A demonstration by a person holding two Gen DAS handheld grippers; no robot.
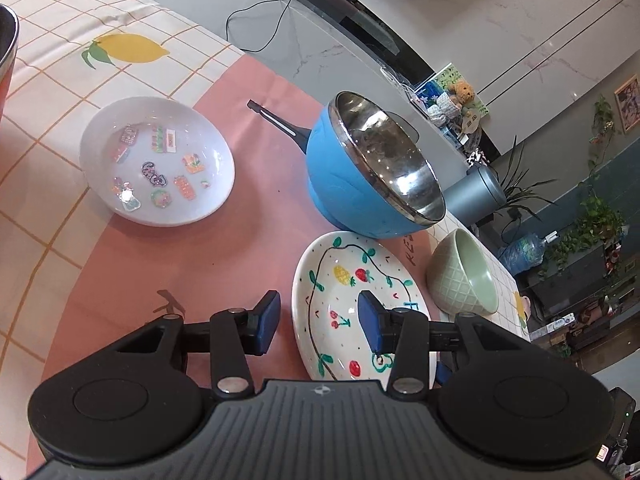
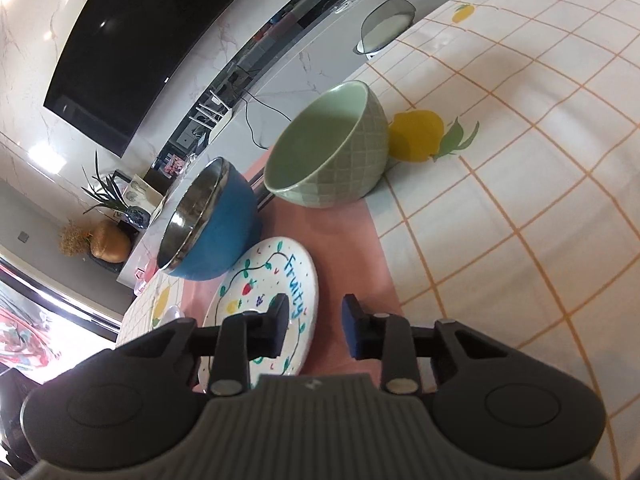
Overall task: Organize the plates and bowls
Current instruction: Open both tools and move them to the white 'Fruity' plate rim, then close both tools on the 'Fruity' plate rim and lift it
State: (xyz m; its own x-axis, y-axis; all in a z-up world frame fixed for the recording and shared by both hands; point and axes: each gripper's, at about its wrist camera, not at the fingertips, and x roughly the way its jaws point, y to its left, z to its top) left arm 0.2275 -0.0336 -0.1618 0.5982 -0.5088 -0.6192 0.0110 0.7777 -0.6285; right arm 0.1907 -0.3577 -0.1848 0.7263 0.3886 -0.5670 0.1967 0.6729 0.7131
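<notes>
A white plate painted with fruit (image 1: 344,256) lies on the pink mat (image 1: 140,260), close in front of both grippers. My left gripper (image 1: 320,322) stands open astride the plate's left rim, one pad over the plate and the other over the mat. From the other side my right gripper (image 2: 316,328) straddles the rim of the same fruit plate (image 2: 260,280), jaws narrow but with a gap showing, pads not pressing. Behind the plate stand a blue bowl with a steel inside (image 1: 376,168) and a green ceramic bowl (image 1: 464,276). A white plate with stickers (image 1: 156,160) sits to the left.
A black utensil handle (image 1: 276,118) pokes out behind the blue bowl. A steel vessel (image 1: 8,40) shows at the far left edge. In the right wrist view a white dish (image 2: 386,26) sits near the table's far edge. The checked tablecloth (image 2: 520,200) spreads to the right.
</notes>
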